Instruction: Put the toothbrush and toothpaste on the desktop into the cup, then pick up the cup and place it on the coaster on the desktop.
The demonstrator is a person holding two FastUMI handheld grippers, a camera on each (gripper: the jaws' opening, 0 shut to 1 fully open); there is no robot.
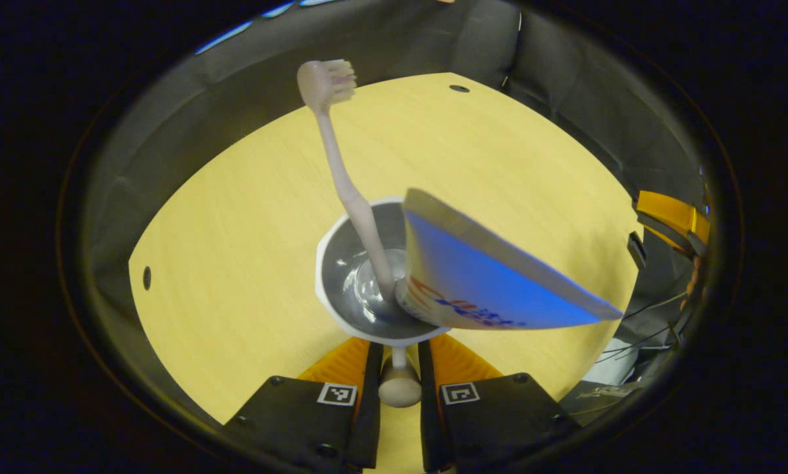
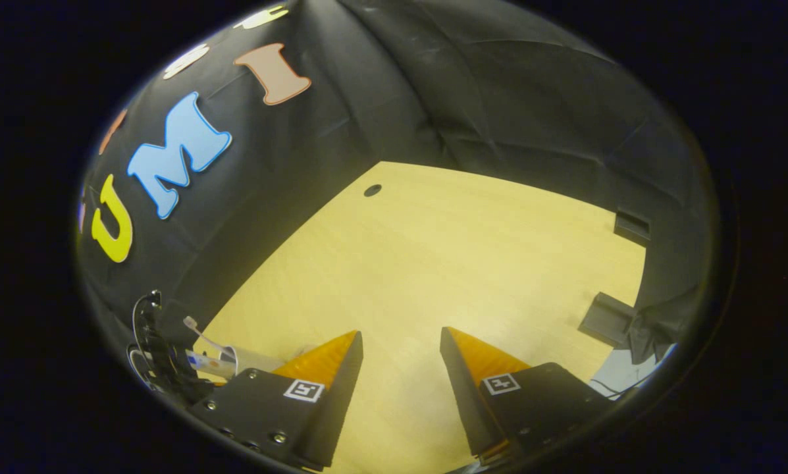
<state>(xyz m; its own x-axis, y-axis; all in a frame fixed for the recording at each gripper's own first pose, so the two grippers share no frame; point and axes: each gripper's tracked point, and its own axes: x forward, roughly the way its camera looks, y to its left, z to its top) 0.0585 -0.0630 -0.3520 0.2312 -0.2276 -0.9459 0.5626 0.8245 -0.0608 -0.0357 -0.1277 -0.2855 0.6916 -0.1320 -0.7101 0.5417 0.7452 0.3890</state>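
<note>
Pale yellow wood grain is what we see across the counter (image 1: 249, 217), with black cloth walling it in on all sides. In the left gripper view we look down into the cup (image 1: 341, 289), a white-rimmed cup with a grey inside and a glossy bottom. The toothbrush (image 1: 344, 178) stands in it, handle end at the bottom and bristled head leaning up and away toward the far wall. The toothpaste (image 1: 492, 276), a blue tube with a silvery crimped edge, also sits in the cup, its cap end down beside the brush handle and its flat end tilted out over the rim to the right. The left tool (image 1: 399, 368) has its fingers drawn close on either side of a small pale knob with a thin stem just below the cup's near rim; we cannot tell whether they truly press on it. At the right edge of this view we see part of the other tool.

In the right gripper view the right tool (image 2: 401, 359) hangs above bare counter with its fingers spread wide apart and nothing between them. At the lower left of that view we make out the cup with the brush and tube, small and partly hidden.
</note>
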